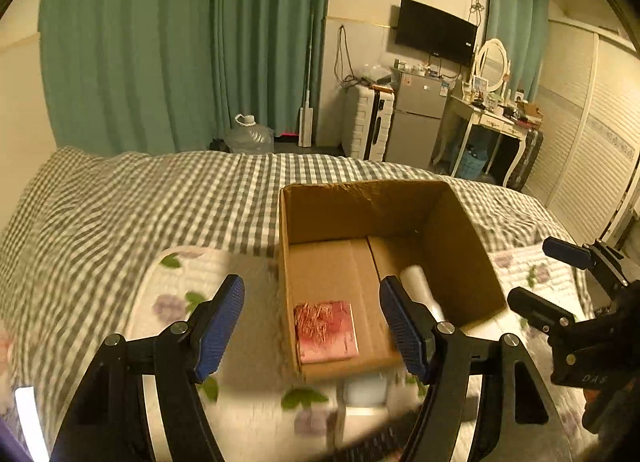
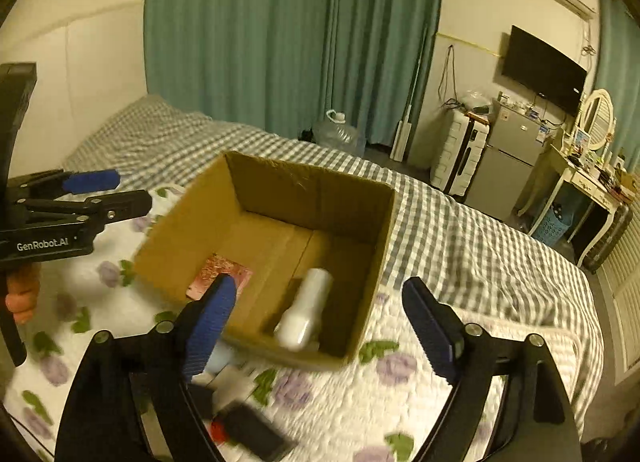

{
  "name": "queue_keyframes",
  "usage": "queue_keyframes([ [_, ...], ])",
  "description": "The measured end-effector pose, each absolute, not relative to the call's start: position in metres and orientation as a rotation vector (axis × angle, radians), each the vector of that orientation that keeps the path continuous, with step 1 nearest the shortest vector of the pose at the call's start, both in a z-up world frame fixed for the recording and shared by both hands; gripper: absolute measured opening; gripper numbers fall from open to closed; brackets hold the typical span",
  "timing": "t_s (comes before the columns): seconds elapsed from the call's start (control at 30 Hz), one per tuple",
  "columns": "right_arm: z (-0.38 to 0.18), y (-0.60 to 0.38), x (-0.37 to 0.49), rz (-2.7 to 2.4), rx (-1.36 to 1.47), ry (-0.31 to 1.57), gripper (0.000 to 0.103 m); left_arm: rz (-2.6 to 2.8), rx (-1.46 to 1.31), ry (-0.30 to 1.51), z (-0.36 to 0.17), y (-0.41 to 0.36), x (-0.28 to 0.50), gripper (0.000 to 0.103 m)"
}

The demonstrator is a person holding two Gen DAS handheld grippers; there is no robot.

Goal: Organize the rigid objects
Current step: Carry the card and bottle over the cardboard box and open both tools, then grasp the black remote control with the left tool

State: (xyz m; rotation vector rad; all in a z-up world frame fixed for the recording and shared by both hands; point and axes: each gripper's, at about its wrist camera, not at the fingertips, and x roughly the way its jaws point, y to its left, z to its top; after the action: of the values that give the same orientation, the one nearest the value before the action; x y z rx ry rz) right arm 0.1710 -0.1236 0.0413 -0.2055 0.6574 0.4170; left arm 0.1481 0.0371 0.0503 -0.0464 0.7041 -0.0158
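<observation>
An open cardboard box (image 1: 464,246) (image 2: 308,182) stands on the bed. Inside lie a pink patterned flat box (image 1: 326,332) (image 2: 228,272) and a white bottle (image 2: 306,308) (image 1: 418,282) on its side. My left gripper (image 1: 312,326) is open and empty, just above the box's near wall; it also shows in the right wrist view (image 2: 108,190). My right gripper (image 2: 320,326) is open and empty above the box's near rim; it also shows in the left wrist view (image 1: 548,274). Small blurred items lie in front of the box: a black object (image 2: 252,430), a pale blue one (image 2: 220,358) and a whitish one (image 1: 366,392).
The box rests on a floral quilt (image 2: 400,390) over a grey checked bedspread (image 1: 160,198). Beyond the bed are green curtains (image 1: 180,42), a water jug (image 1: 250,134), a suitcase (image 1: 370,122), a small fridge (image 1: 416,118) and a dressing table (image 1: 492,118).
</observation>
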Motion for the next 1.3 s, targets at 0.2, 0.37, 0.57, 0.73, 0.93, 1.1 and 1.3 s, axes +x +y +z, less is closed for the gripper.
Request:
queue_keyframes([
  [0.2,0.056,-0.128,0.122,0.414,-0.265,0.654,0.092,-0.046,0.015,0.724,0.061,0.021,0.09,0.074],
  [0.37,0.037,-0.121,0.097,0.455,-0.303,0.68,0.092,-0.07,0.031,0.757,0.035,0.009,0.067,0.074],
  [0.57,-0.028,-0.116,0.102,0.461,-0.273,0.769,0.092,-0.097,0.041,0.839,-0.035,0.006,0.069,0.074],
  [0.73,-0.069,-0.117,0.11,0.432,-0.272,0.852,0.092,-0.104,0.092,0.923,-0.084,0.006,0.072,0.074],
  [0.93,-0.07,-0.118,0.112,0.436,-0.255,0.849,0.092,-0.126,0.213,0.994,-0.11,-0.011,0.083,0.074],
  [1.1,-0.069,-0.122,0.112,0.415,-0.235,0.855,0.092,-0.148,0.234,0.983,-0.113,-0.015,0.092,0.074],
  [1.3,-0.069,-0.128,0.112,0.387,-0.219,0.858,0.092,-0.167,0.283,0.991,-0.121,-0.029,0.108,0.071],
])
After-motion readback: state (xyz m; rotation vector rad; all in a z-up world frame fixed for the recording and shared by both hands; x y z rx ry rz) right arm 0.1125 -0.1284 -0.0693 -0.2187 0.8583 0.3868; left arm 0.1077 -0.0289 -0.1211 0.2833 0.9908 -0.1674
